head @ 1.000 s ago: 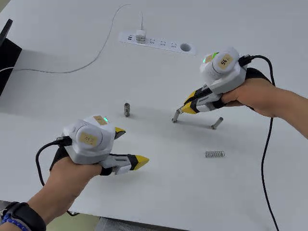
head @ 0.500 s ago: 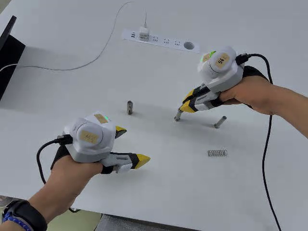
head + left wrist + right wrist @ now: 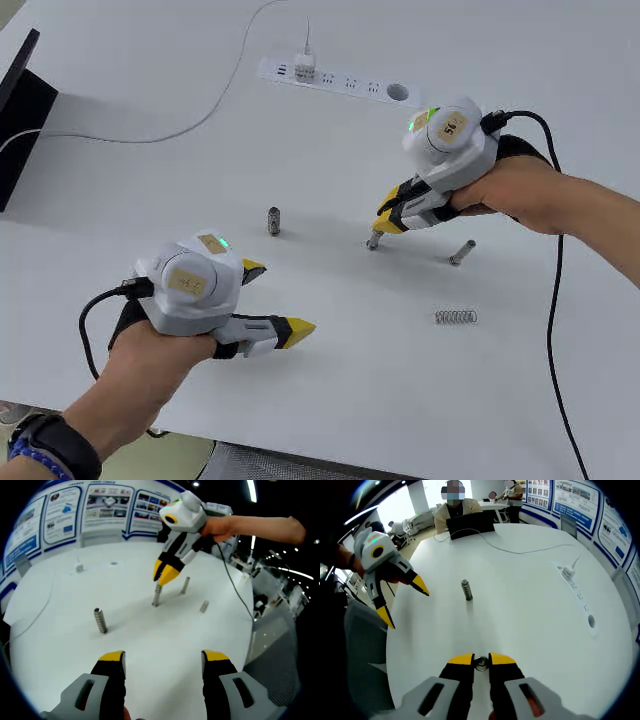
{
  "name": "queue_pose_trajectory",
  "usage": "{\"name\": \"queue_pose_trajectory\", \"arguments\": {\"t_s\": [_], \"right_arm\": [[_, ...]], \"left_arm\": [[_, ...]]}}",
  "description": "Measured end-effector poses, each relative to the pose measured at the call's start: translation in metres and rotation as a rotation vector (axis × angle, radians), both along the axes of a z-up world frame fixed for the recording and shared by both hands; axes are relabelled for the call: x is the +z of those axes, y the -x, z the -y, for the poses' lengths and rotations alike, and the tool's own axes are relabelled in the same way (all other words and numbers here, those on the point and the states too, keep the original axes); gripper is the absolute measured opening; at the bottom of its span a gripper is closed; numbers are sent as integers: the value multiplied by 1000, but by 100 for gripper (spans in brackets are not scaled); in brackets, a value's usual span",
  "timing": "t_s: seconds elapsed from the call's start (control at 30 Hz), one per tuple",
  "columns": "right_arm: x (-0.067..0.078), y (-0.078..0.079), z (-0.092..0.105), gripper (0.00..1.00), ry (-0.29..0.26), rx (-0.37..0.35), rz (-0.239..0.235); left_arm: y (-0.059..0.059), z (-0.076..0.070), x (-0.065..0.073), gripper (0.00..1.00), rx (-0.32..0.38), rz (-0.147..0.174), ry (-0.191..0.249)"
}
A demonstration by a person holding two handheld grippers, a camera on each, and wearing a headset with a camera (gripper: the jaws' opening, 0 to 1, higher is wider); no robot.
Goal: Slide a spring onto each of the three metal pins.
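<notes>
Moved: right gripper (image 3: 386,222) has eased lower over the middle pin (image 3: 373,240).
Right jaws: almost together, pinching a spring (image 3: 159,586) at that pin's top.
Left jaws: left gripper (image 3: 280,297) wide apart, empty, low over the white table (image 3: 350,400).
Pins: spring-clad pin (image 3: 273,221) left of the middle one, bare pin (image 3: 462,252) right.
Loose spring (image 3: 456,317): flat, near the bare pin.
Surface: power strip (image 3: 340,82) with white cable (image 3: 200,115) at the far side.
Room: poster walls (image 3: 105,502); a person (image 3: 452,507) at a laptop (image 3: 470,522).
</notes>
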State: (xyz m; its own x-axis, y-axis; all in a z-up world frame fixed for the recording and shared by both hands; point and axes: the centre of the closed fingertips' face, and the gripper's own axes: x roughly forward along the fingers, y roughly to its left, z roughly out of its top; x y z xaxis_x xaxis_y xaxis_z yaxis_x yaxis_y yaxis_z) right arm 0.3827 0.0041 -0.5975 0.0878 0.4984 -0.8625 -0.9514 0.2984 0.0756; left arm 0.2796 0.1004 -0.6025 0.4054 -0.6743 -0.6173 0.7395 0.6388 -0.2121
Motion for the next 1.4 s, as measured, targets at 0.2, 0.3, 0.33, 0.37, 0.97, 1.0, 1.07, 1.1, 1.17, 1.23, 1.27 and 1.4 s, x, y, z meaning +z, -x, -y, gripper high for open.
{"name": "queue_pose_trajectory", "arguments": {"t_s": [0.2,0.3,0.33,0.37,0.97,1.0,1.07,1.1,1.17,1.23,1.27,1.4], "right_arm": [[-5,2,-1,12,6,3,-5],[-9,2,0,12,11,3,-5],[-9,2,0,12,11,4,-6],[-11,2,-1,12,11,4,-9],[-30,8,-3,13,31,5,-19],[-30,8,-3,13,28,3,-18],[-32,9,-5,13,25,-1,-15],[-32,10,-5,13,24,-2,-15],[-32,10,-6,13,20,-4,-11],[-32,10,-6,13,20,-6,-9],[-31,9,-6,14,21,-2,-5],[-28,9,-5,21,22,1,1]], "left_arm": [[0,0,1,63,4,-1,3],[0,-2,1,63,9,-3,2],[0,-2,1,63,11,-3,2],[0,-3,1,63,13,-3,2],[4,-8,-1,63,27,-17,-2],[4,-8,-1,63,28,-17,0],[5,-8,-1,63,29,-19,-1],[5,-8,-1,63,29,-22,-2],[5,-8,-2,63,32,-25,-1],[5,-8,0,63,35,-25,1],[5,-8,0,63,36,-24,2],[5,-8,2,63,39,-23,2]]}}
